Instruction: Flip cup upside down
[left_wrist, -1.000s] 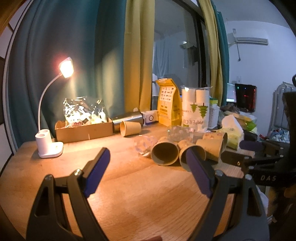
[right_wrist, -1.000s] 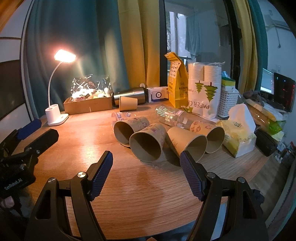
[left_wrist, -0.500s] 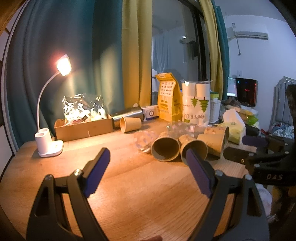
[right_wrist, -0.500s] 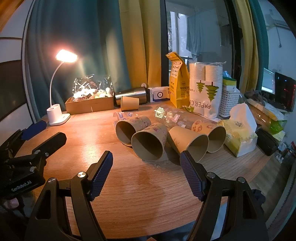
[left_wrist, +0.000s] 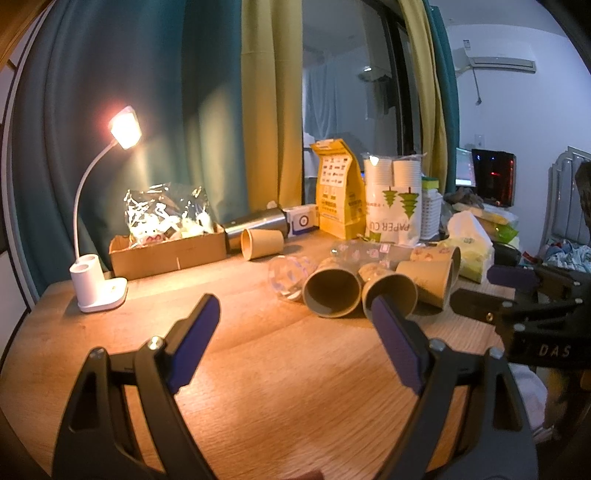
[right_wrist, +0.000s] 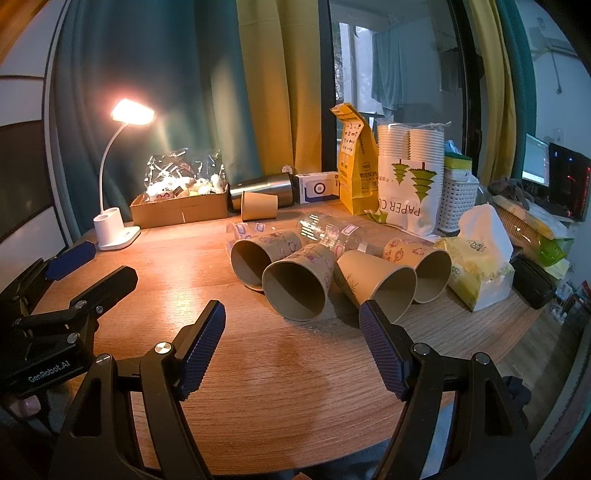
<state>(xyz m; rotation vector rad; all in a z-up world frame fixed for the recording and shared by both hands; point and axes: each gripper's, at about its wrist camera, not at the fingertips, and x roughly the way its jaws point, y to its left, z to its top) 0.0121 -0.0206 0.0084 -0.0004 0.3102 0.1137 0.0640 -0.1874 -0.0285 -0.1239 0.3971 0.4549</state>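
Observation:
Several brown paper cups lie on their sides in a cluster on the wooden table (right_wrist: 295, 369), mouths toward me; the nearest cup (right_wrist: 297, 286) sits just beyond my right gripper (right_wrist: 291, 341), which is open and empty. In the left wrist view the cluster (left_wrist: 332, 291) lies ahead and to the right of my left gripper (left_wrist: 291, 332), also open and empty. Another cup (right_wrist: 258, 205) lies on its side farther back. Each gripper shows in the other's view: the right gripper (left_wrist: 517, 295) at the right edge, the left gripper (right_wrist: 74, 269) at the left edge.
A lit white desk lamp (right_wrist: 114, 229) and a cardboard box (right_wrist: 179, 210) stand at the back left. A steel flask (right_wrist: 262, 190), yellow bag (right_wrist: 356, 170), paper cup pack (right_wrist: 410, 177), tissue pack (right_wrist: 476, 266) and clear plastic sleeves (right_wrist: 332, 232) crowd the back and right.
Both grippers have moved slightly closer to the cup cluster, which looks a little larger. Jaws stay open; no cup has moved.

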